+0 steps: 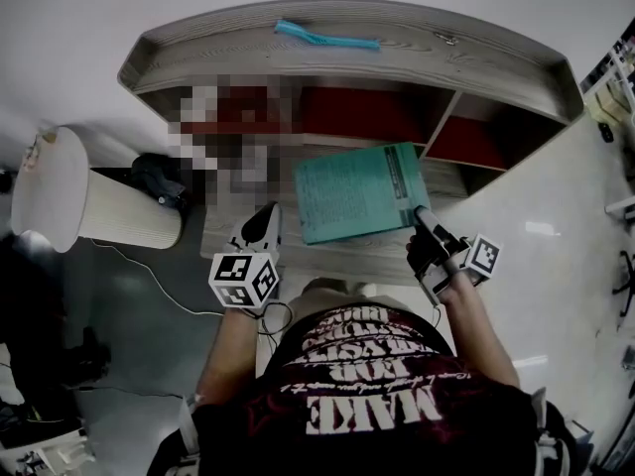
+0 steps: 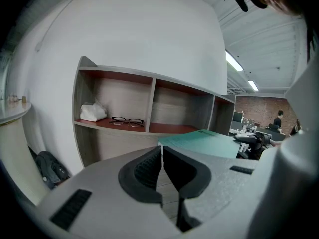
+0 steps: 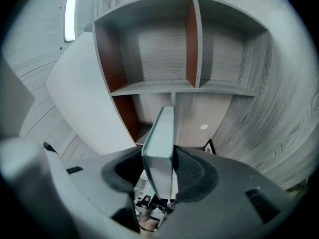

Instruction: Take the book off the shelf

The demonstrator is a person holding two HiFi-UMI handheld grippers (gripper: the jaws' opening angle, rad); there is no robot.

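A teal book [image 1: 359, 190] is held flat in front of the wood-grain shelf [image 1: 496, 62], out of its red-backed compartments. My right gripper [image 1: 425, 222] is shut on the book's near right corner. In the right gripper view the book's edge [image 3: 162, 133] runs upright between the two pads of that gripper [image 3: 159, 167], pointing at the shelf. My left gripper [image 1: 266, 224] hangs left of the book, apart from it, its jaws shut on nothing. From the left gripper [image 2: 162, 166] the book [image 2: 209, 142] shows at the right, level with the shelf's lower board.
A pair of glasses [image 2: 127, 121] and a crumpled white tissue [image 2: 93, 112] lie in the shelf's left compartment. A blue strip [image 1: 325, 37] lies on the shelf top. Left of the shelf are a white ribbed cylinder [image 1: 89, 201] and a black bag [image 1: 159, 178].
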